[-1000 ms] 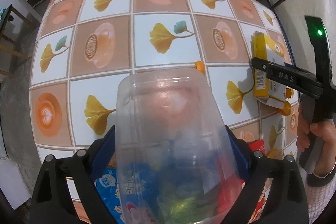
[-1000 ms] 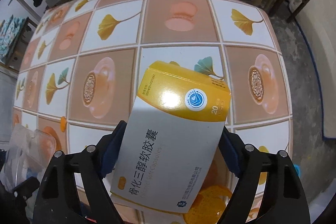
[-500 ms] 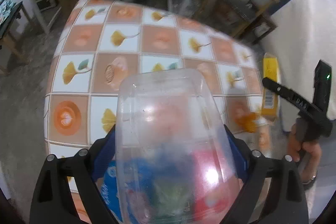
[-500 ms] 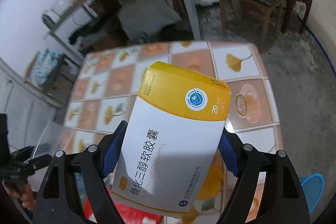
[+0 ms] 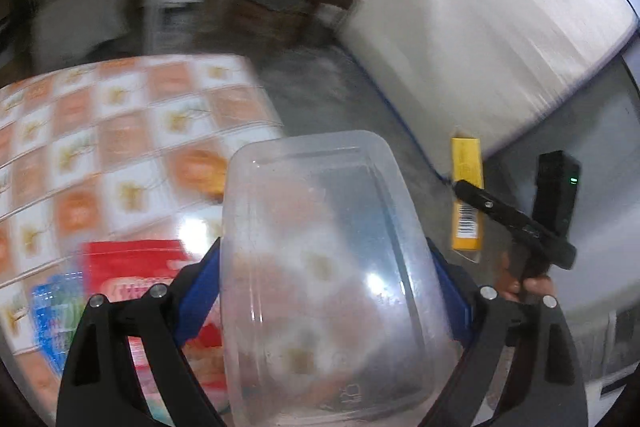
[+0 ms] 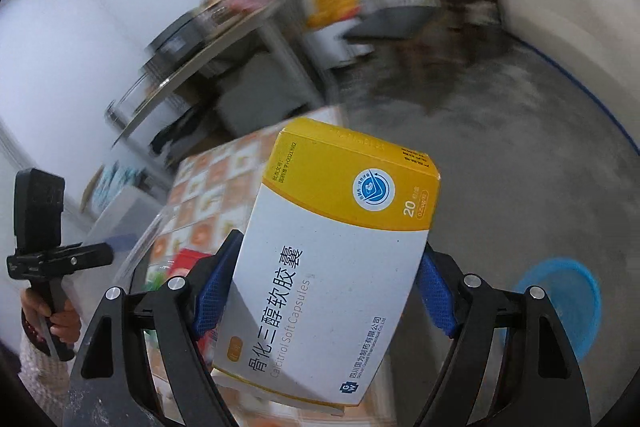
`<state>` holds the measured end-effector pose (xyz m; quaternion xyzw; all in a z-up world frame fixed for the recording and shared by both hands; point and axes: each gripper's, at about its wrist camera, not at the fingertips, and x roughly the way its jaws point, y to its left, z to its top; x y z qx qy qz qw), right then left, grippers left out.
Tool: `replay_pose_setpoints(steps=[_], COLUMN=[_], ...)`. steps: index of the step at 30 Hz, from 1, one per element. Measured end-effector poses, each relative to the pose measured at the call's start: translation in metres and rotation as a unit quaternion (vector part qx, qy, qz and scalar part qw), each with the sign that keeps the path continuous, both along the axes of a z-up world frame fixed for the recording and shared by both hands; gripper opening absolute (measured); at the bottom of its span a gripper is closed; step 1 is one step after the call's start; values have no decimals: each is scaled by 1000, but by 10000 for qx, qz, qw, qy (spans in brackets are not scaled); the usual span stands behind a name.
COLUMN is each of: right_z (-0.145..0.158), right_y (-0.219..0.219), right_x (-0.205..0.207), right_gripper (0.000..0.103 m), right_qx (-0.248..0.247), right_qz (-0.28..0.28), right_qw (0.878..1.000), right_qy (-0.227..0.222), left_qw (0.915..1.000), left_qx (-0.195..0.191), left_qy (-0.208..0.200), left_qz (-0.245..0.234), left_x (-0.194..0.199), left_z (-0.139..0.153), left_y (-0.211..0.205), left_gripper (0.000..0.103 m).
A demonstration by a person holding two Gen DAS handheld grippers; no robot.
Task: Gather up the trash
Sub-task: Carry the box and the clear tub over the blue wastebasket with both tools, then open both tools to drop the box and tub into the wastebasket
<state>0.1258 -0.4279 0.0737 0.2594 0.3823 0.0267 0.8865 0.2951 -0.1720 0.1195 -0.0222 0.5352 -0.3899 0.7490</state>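
Note:
A clear plastic container (image 5: 320,219) fills the left wrist view, and my left gripper (image 5: 326,291) is shut on its sides with the blue pads. In the right wrist view my right gripper (image 6: 326,289) is shut on a yellow and white medicine box (image 6: 340,227). Both are held in the air past the corner of the tiled table (image 5: 100,131). The left wrist view shows the same box (image 5: 466,167) edge-on at the right, above a hand (image 5: 528,283). A blue bin (image 6: 560,303) stands on the floor to the right of the box.
A red packet (image 5: 132,259) and a blue packet (image 5: 52,307) lie at the table's near edge. A large white slab (image 5: 480,27) leans at the right. Blurred chairs and shelves stand at the back. Grey floor (image 6: 500,167) stretches between the table and the bin.
Both grippers rose and swung right, off the table, still holding the container and the box. The floor and the blue bin have come into view.

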Motion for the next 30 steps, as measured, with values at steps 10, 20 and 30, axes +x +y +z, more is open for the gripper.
replay_pose_setpoints(steps=[10, 20, 30], right_z=[-139, -264, -315], right_y=[-137, -190, -248], right_x=[-162, -170, -160], right_gripper=[76, 77, 82], right_qx=[1403, 2302, 2059], right_qz=[-1909, -2711, -3331], right_qw=[9679, 9235, 9033], right_qy=[840, 1435, 1751], left_qw=[9817, 9721, 9804], left_qx=[471, 1125, 843], left_qy=[736, 1374, 1449], left_qz=[-1694, -1534, -1033], left_x=[-88, -109, -107], left_z=[-107, -243, -274], left_y=[-238, -378, -410], left_gripper=[90, 91, 97])
